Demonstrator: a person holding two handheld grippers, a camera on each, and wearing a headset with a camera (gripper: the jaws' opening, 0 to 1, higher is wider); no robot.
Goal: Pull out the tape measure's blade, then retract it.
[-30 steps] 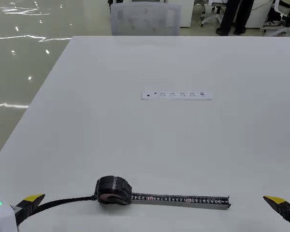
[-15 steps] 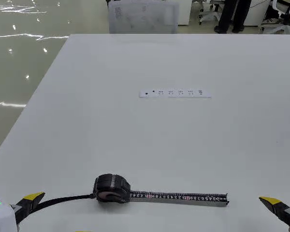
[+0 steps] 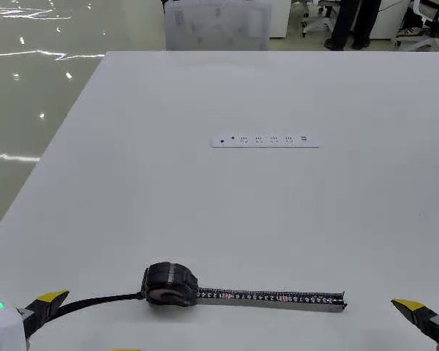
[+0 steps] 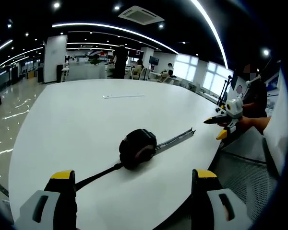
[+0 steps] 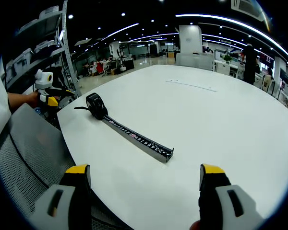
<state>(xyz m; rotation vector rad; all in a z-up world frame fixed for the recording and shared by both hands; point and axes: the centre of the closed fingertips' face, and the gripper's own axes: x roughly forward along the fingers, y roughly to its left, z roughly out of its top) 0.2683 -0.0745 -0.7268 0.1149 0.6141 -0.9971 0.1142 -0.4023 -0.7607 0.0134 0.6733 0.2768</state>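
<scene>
Head view, left to right: the left gripper (image 4: 133, 175) is at the near edge of the table (image 3: 278, 205), jaws apart and empty. Just beside it starts the black strap (image 3: 99, 301), which leads to the tape measure case (image 3: 170, 285). The blade (image 3: 271, 298) lies flat, already pulled out, with its long axis along the near edge. Its free end points toward the right gripper (image 5: 145, 172), also apart and empty. For retracting, the left gripper seems nearer to the case.

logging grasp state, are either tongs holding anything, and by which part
Nothing held: left tongs and right tongs are open, clear of the tape measure.
</scene>
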